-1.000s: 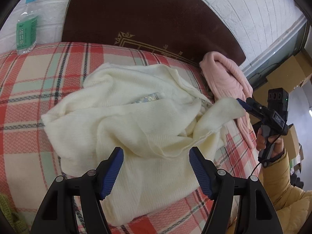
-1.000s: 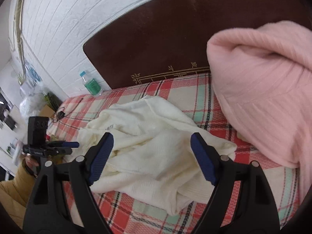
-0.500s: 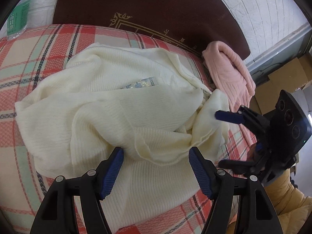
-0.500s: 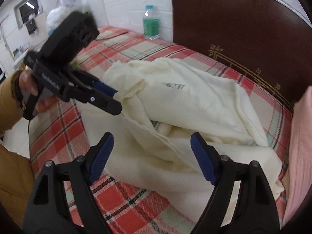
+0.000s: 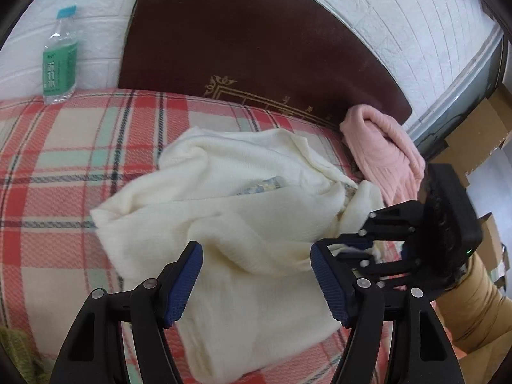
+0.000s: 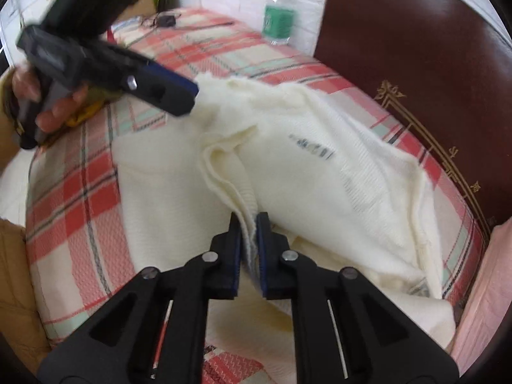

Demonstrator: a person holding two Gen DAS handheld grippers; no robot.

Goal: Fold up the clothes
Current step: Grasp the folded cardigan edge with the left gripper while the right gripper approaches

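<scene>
A cream knitted sweater (image 5: 230, 211) lies crumpled on the plaid bed cover (image 5: 64, 147); it also shows in the right wrist view (image 6: 320, 166). My left gripper (image 5: 256, 275) is open and empty, hovering over the sweater's near part. My right gripper (image 6: 249, 240) is shut on a ribbed edge of the cream sweater; it appears in the left wrist view (image 5: 361, 243) at the sweater's right side. The left gripper appears in the right wrist view (image 6: 179, 96) above the sweater's far left corner.
A folded pink garment (image 5: 384, 150) lies at the right by the dark wooden headboard (image 5: 256, 48). A green-labelled water bottle (image 5: 59, 64) stands at the back left. Cardboard boxes (image 5: 480, 128) stand beyond the bed's right side. Small dark items (image 6: 163, 19) lie on the bed's far end.
My right gripper has closed on the sweater's ribbed edge; it was open half a second ago. My left gripper has pulled back and up from the sweater, still open.
</scene>
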